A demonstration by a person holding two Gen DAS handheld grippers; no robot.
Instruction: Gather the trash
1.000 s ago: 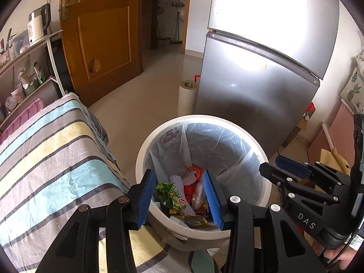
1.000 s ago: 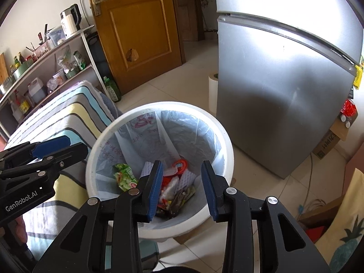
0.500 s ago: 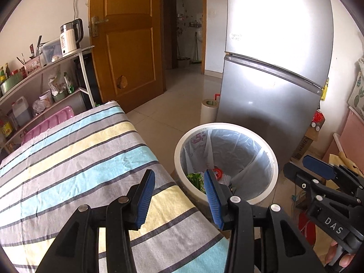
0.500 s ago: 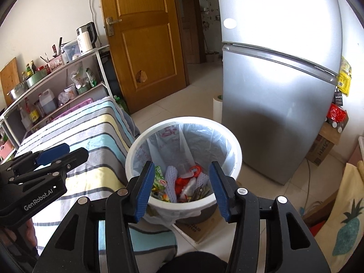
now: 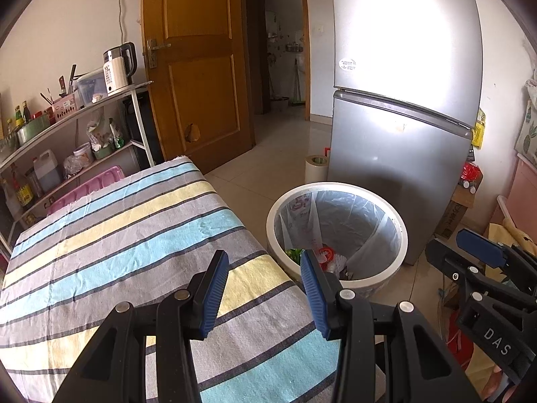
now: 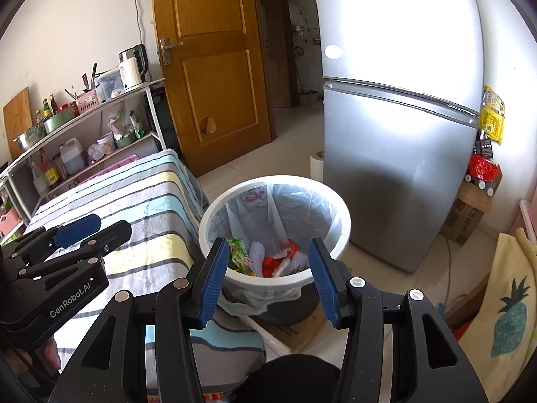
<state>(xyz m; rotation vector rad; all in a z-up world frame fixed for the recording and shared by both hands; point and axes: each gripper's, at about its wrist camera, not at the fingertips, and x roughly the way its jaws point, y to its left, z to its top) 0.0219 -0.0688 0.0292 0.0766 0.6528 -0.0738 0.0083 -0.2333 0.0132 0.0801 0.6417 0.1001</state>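
A white round trash bin (image 5: 401, 231) with a clear liner stands on the floor beside the striped table; it also shows in the right wrist view (image 6: 345, 225). Wrappers, a green packet (image 6: 240, 255) and red plastic (image 6: 283, 255), lie inside. My left gripper (image 5: 265, 288) is open and empty above the table's corner. My right gripper (image 6: 268, 275) is open and empty, held back from the bin's near rim. Each gripper shows in the other's view: the right (image 5: 476, 262), the left (image 6: 87, 231).
A table with a striped cloth (image 5: 117, 235) lies left of the bin. A silver fridge (image 5: 402, 117) stands behind it, with a paper roll (image 5: 315, 168) at its foot. A shelf rack (image 6: 84, 127) holds bottles and a kettle. A cardboard box (image 6: 470, 215) sits far right.
Both grippers have pulled up and back from over the bin. The bin now looks smaller and more of the striped table is in view. Both stay open and empty.
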